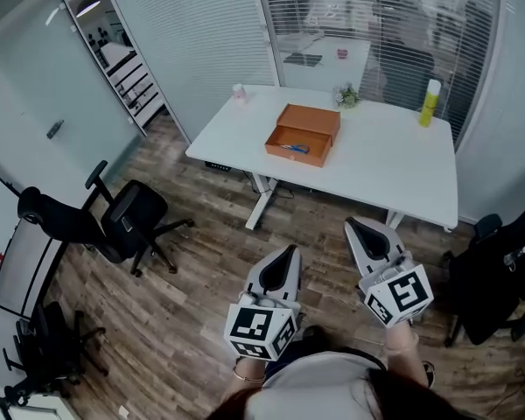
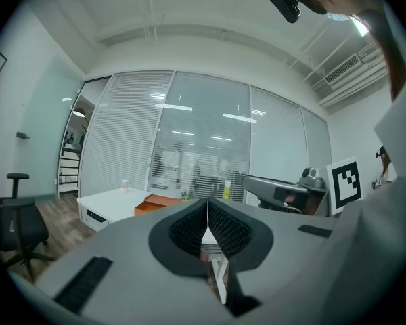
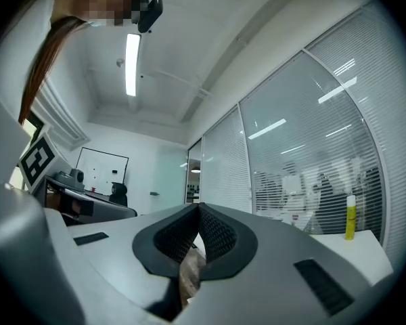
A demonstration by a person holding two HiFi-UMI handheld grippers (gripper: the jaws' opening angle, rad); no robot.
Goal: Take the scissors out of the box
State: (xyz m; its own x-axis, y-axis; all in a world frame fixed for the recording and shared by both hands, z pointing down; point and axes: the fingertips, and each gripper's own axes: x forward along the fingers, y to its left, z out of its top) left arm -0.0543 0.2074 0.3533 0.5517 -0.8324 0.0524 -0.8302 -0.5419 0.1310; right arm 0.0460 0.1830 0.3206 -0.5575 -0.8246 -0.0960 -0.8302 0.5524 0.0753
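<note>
Left gripper (image 2: pixel 207 203): pads pressed together, nothing between them. Right gripper (image 3: pixel 197 208): likewise closed and empty. I hold both roughly level in front of me over the wood floor (image 1: pixel 201 261), well apart from the white table (image 1: pixel 394 169). The open orange box (image 1: pixel 308 117) sits on that table near its near edge, toward the left end. The scissors (image 1: pixel 294 149) show only as a small blue-handled item lying flat inside the box, against its near wall. Risks noted: entering the box with either gripper closed would push the scissors rather than take them. The box looks light and could slide toward the table edge. A flat item against the wall leaves the pads little purchase.
</note>
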